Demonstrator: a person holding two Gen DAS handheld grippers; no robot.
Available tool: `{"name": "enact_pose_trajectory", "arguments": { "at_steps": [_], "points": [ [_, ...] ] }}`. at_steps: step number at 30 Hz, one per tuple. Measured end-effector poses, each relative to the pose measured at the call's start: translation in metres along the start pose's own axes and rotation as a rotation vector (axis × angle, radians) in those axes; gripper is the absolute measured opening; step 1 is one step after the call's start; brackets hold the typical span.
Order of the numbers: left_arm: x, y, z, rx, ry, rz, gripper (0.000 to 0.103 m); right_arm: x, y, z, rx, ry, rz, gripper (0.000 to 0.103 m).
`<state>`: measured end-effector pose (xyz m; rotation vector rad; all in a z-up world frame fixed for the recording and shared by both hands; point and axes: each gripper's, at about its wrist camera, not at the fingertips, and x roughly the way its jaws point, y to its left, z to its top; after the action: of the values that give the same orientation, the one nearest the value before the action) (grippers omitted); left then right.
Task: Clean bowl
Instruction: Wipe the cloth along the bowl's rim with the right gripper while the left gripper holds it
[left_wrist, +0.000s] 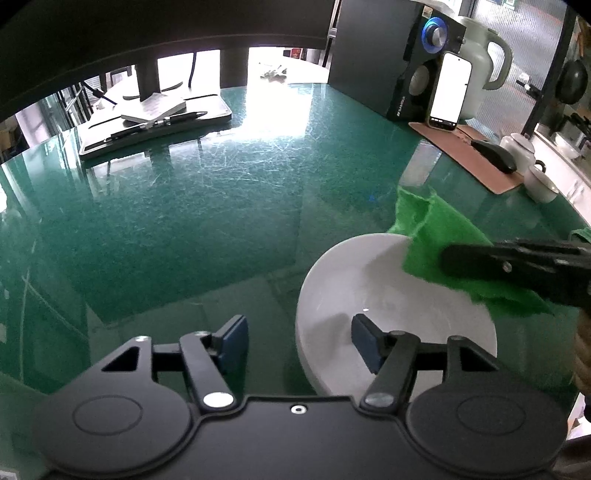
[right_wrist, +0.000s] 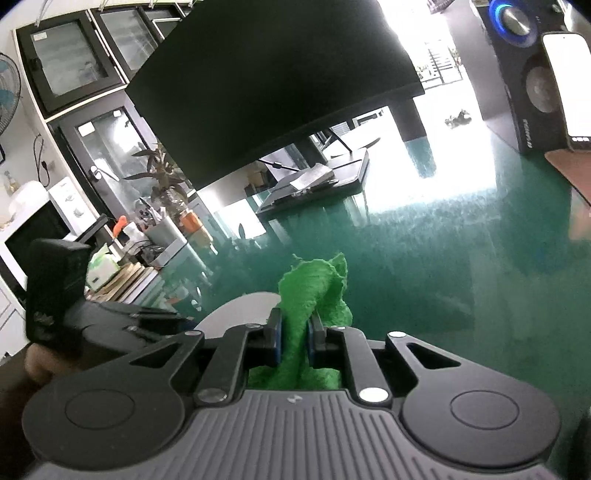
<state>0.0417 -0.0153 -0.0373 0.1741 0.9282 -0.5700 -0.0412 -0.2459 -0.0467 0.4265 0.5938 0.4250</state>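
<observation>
— What was the table top (left_wrist: 221, 192) like?
— Glossy green, glass by the look of it, mirror-bright and covered in fine scratches.
— And the bowl (left_wrist: 332, 280)?
— White, smooth and glazed, like ceramic, with a small highlight inside.
— The cloth (right_wrist: 314, 295)?
— Bright green, fuzzy and matt, its edges ragged.
— The grippers?
— Matt black plastic with shiny metal pivot pins; the blue pads (left_wrist: 364, 341) looked rubbery and dull.
— Anything else?
— A matt brown mat (left_wrist: 476, 158), leather-like, under a glossy black mouse (left_wrist: 495, 153).
</observation>
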Motion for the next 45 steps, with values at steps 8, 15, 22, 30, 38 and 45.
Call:
{"name": "enact_pose_trajectory", "arguments": {
  "at_steps": [8, 15, 22, 30, 38, 45],
  "points": [
    [0.0, -0.002, 0.0, -0.011, -0.002, 0.015, 0.063, 0.04, 0.001, 0.018, -0.015, 0.016, 0.027, 0.02],
    [0.001, 0.0, 0.0, -0.014, -0.009, 0.028, 0.063, 0.021, 0.003, 0.008, -0.019, -0.002, -0.002, 0.02],
    [0.002, -0.003, 0.002, 0.004, -0.013, 0.04, 0.062, -0.014, 0.005, -0.012, -0.024, 0.002, 0.01, 0.022],
    [0.001, -0.007, 0.0, 0.002, -0.018, 0.05, 0.062, 0.009, -0.009, -0.001, 0.002, -0.021, -0.012, 0.021],
    [0.001, -0.006, 0.001, 0.007, -0.018, 0.049, 0.062, -0.004, 0.012, -0.022, -0.066, -0.018, -0.011, 0.029],
    [0.0, -0.008, 0.001, 0.01, -0.018, 0.056, 0.062, -0.02, -0.005, -0.019, 0.032, -0.085, 0.039, 0.043]
  ]
}}
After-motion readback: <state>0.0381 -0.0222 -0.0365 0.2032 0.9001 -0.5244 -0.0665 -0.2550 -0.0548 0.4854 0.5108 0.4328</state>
